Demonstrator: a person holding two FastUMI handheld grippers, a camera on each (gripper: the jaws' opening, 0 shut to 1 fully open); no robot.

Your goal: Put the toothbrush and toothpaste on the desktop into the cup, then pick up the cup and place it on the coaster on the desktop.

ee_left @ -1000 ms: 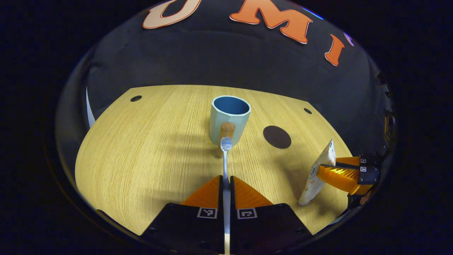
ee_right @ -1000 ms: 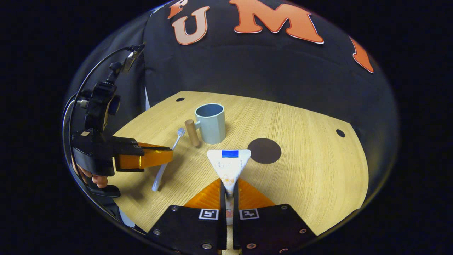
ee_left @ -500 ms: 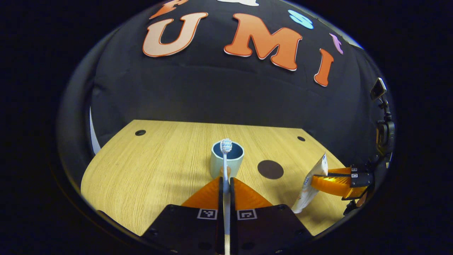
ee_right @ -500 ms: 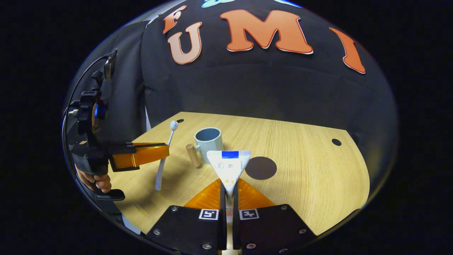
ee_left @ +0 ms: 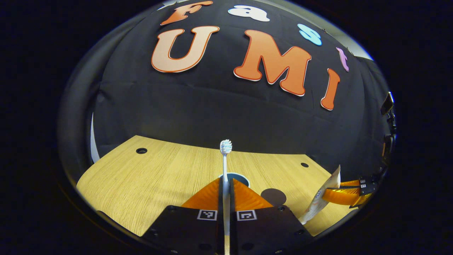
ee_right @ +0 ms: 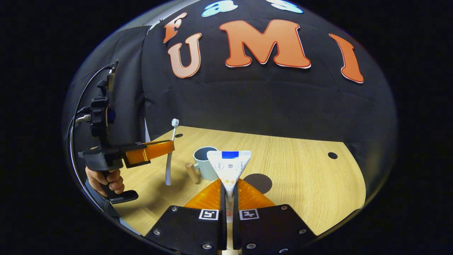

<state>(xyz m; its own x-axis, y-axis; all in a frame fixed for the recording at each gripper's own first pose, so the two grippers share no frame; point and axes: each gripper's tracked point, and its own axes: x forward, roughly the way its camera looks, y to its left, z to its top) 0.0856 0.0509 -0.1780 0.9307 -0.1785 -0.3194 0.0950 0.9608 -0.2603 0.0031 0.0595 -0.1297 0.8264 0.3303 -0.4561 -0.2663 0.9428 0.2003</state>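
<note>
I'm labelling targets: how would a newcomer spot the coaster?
Start at the wooden desktop and find the pale blue cup with its wooden handle. Just right of it, in the right gripper view, lies the coaster: a flat, dark round disc, the only thing lying flat.

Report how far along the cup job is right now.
Done: both pickups. In hand: the left gripper is shut on the toothbrush, held upright near the cup; the right gripper is shut on the toothpaste. Left: put both into the cup, which looks empty, then move it onto the coaster.
</note>
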